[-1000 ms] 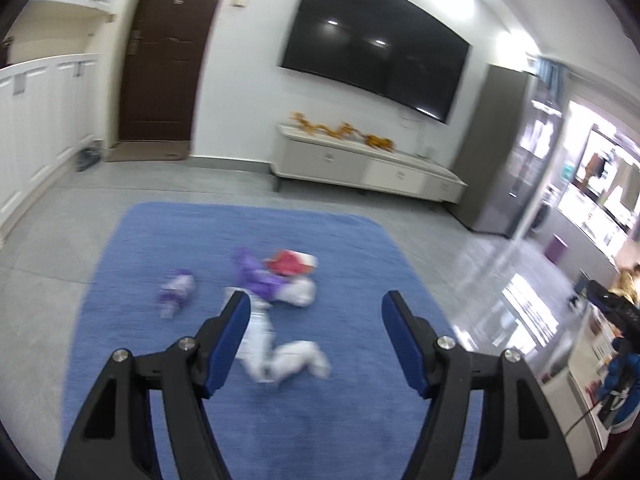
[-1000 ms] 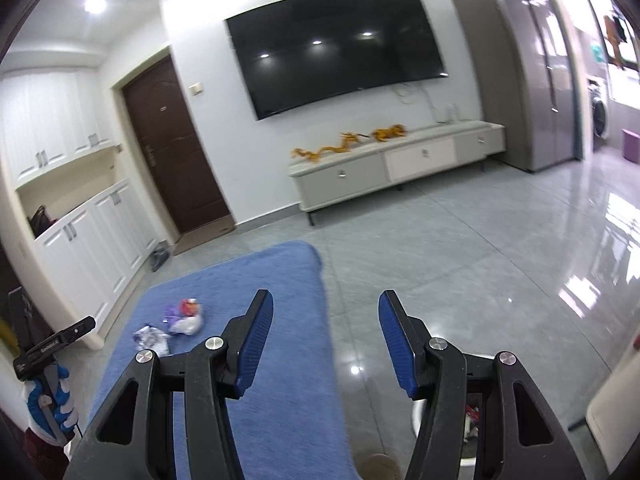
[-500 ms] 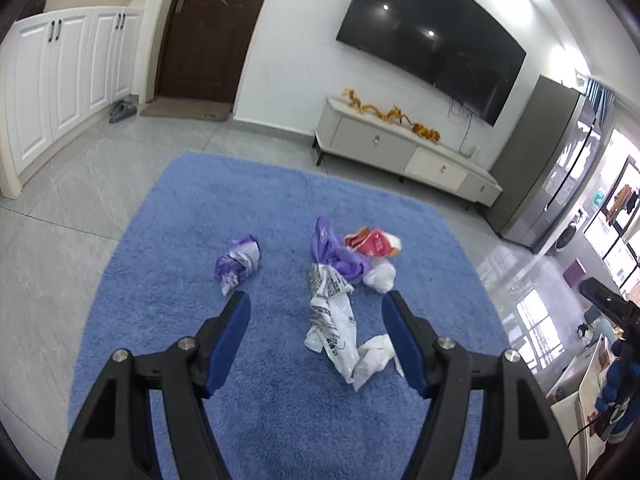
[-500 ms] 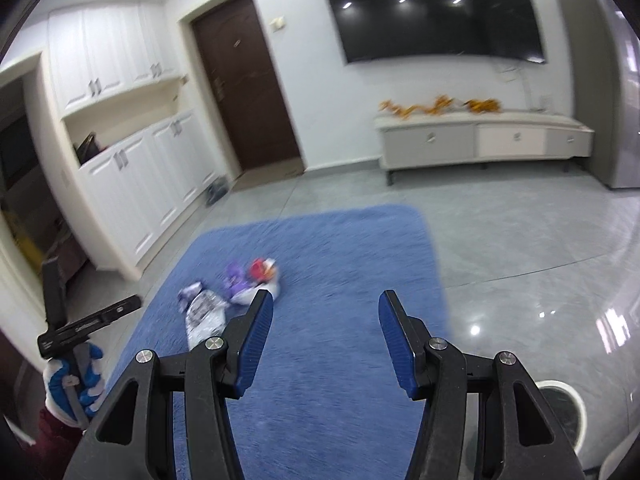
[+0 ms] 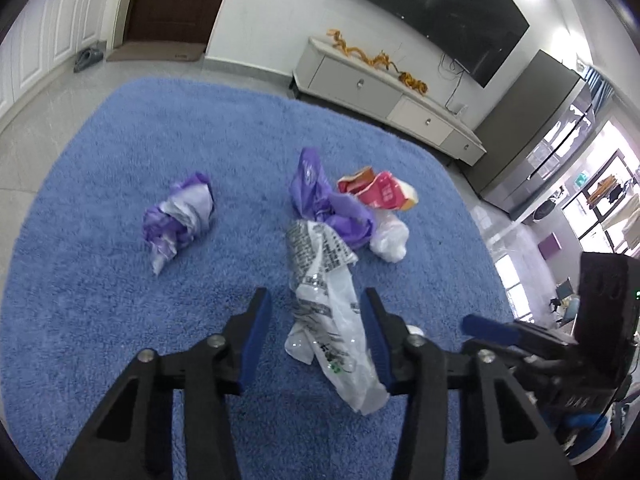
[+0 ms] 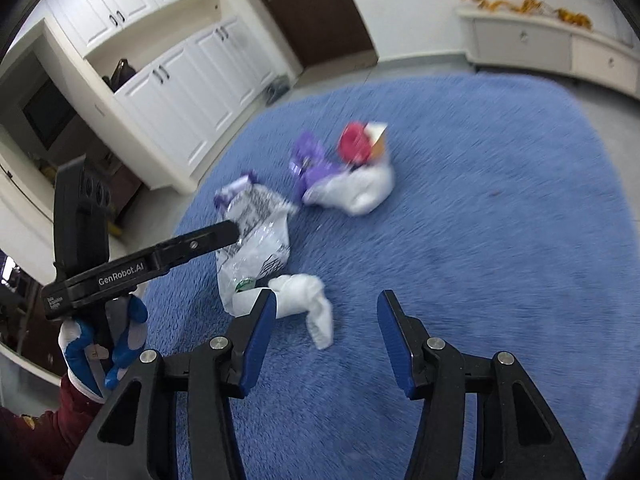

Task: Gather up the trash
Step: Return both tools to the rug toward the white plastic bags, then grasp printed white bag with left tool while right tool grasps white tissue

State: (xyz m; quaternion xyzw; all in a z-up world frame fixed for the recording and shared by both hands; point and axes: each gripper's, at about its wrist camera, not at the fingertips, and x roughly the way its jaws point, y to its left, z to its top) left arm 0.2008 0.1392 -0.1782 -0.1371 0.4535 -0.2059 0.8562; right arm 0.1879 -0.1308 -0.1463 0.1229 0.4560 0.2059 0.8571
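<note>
Nothing appears to have been collected yet: all the trash is seen lying on the blue rug (image 5: 100,300), and no bin or bag for it is shown, so the whole task is judged to remain. The left gripper (image 5: 316,324) is held spread, its blue pads on either side of a crumpled clear plastic bag with black print (image 5: 324,304), which lies nearest and is not yet pinched; a first pick-up is judged to be in hand. The right gripper (image 6: 326,330) is likewise spread and empty, poised above the rug just right of that bag's white twisted tail (image 6: 308,304). Farther off, a purple plastic bag (image 5: 328,208), a red snack packet (image 5: 378,190) and a small white wad (image 5: 390,236) are bunched together, touching. Well apart to the left, a purple-and-white crumpled wrapper (image 5: 180,216) lies alone. All pieces look light, thin and crushed, and are expected to deform readily when squeezed.
</note>
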